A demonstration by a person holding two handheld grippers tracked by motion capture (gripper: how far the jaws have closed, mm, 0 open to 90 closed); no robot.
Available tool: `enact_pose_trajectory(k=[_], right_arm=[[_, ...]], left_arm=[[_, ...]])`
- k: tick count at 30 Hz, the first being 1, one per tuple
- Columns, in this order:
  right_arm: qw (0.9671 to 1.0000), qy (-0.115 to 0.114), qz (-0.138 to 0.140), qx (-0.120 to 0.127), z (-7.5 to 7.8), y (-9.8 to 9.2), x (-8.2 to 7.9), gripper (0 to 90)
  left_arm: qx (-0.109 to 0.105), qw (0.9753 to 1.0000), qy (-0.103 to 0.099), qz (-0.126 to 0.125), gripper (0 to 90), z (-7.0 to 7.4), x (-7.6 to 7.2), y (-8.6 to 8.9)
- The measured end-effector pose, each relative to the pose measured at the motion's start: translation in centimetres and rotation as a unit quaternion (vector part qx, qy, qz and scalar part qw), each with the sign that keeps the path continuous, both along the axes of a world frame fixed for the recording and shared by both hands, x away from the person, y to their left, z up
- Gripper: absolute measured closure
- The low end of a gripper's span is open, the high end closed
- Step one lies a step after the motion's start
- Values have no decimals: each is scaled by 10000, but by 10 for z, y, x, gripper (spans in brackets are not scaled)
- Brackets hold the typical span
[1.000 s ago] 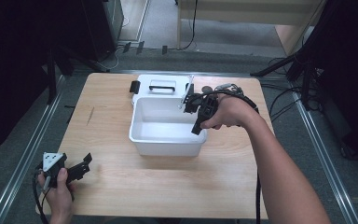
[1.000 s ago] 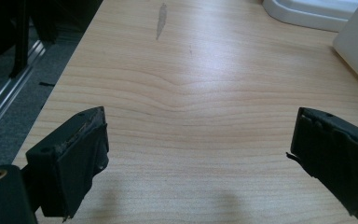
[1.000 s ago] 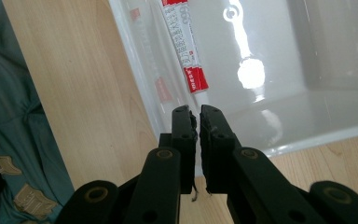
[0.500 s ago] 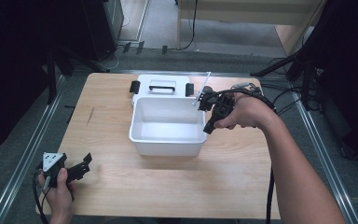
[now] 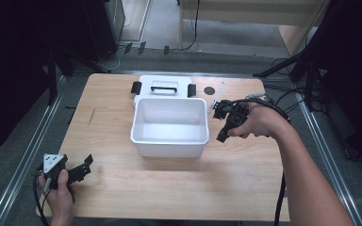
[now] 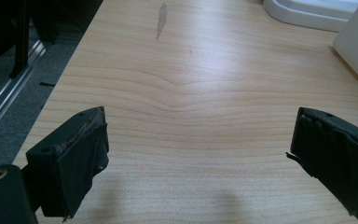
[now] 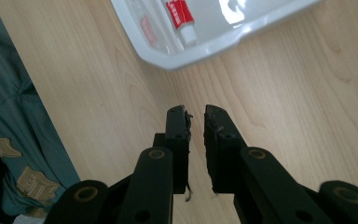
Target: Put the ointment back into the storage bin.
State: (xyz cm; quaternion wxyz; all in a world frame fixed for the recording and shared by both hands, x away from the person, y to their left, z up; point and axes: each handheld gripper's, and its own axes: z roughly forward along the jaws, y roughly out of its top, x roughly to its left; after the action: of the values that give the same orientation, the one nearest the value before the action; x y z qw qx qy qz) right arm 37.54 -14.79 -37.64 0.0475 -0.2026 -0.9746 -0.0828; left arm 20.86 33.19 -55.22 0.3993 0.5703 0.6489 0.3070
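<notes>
The right hand-held gripper had its jaws nearly closed with only a thin gap and nothing between them, held just right of the white tub over the wooden surface; its own view cut off most of the tub's rim and showed a red-and-white tube whose far end ran out of frame. The left hand-held gripper was wide open and empty near the surface's front left corner, well apart from the tub, whose edge barely entered its view. Behind the tub lay a white lid, partly hidden.
</notes>
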Motion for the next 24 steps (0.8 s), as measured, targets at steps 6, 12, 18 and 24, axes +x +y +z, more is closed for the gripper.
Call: enact_pose_trajectory(k=[6,12,18,24], right_arm=[[9998,85,-180,-24,-17,-16,-1,710],[9996,39,-293,7,-35,-26,-7,508],[9969,-43,-788,30,-50,-45,-14,408],[9910,-205,-1306,207,-58,-64,-18,342]], left_arm=[[16,10000,-10,-14,46,0,0,0],[16,10000,2,-8,46,0,0,0],[25,10000,-21,-11,46,0,0,0],[23,10000,-1,-8,46,0,0,0]])
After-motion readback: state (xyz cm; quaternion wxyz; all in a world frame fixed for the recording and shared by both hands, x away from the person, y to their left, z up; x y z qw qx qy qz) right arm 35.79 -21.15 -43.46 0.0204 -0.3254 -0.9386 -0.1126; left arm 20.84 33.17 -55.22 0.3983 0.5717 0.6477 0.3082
